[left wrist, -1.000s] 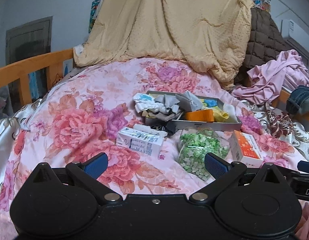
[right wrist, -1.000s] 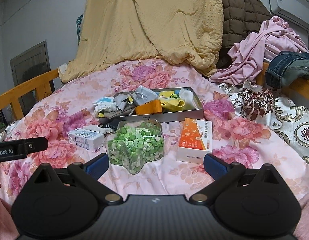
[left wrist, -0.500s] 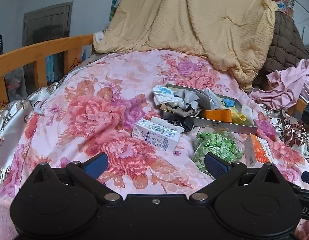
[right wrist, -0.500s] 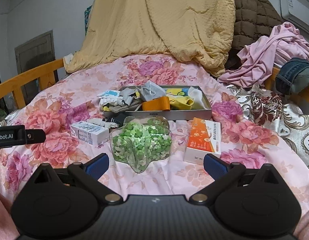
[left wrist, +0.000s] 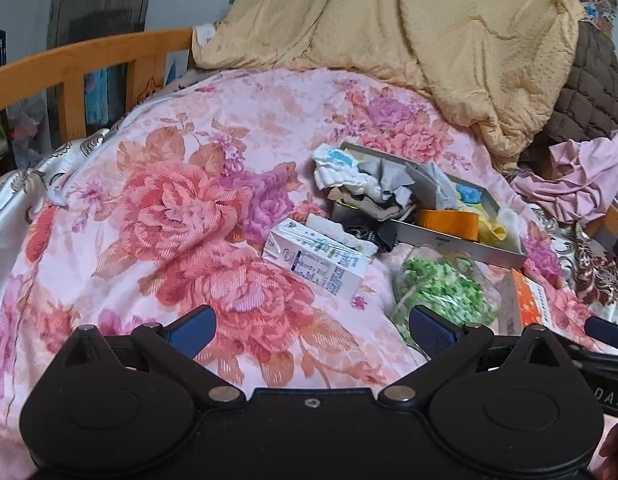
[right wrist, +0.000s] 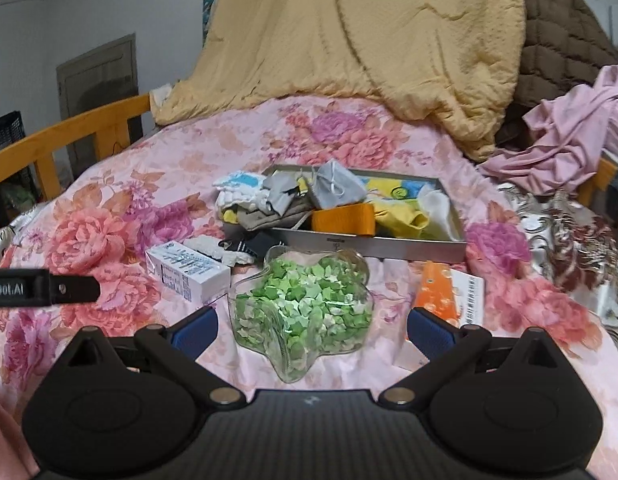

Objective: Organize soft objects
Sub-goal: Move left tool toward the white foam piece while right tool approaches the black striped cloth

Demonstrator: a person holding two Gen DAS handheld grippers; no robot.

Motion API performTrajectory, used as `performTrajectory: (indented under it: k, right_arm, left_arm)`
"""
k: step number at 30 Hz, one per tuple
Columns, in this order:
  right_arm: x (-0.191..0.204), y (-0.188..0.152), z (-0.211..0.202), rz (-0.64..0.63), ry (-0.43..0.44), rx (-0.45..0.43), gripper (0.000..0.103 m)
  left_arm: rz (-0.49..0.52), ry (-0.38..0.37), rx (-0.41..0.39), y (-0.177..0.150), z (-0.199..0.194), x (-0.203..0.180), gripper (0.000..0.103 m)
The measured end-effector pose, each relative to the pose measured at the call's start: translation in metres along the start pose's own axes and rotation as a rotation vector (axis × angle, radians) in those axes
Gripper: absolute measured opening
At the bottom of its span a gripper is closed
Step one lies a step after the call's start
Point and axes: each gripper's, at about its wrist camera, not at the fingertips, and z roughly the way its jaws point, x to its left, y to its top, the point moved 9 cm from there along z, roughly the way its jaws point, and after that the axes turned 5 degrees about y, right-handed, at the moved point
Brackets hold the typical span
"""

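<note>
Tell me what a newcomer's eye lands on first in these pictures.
First, the clear star-shaped jar of green paper stars, lying on the floral bedspread right ahead of the right gripper, whose fingers are spread. Behind it a metal tray overflows with small cloths and socks, an orange roll at its front edge. A big yellow quilt is heaped at the back.
</note>
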Motion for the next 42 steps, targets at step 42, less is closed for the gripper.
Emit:
performTrajectory:
  k: [42]
  right_arm:
    - [-0.006,0.050,0.137,-0.033,0.062,0.040,0.103]
  left_arm:
    - [0.243,-0.235,-0.085,0.094,0.163,-0.021,0.102]
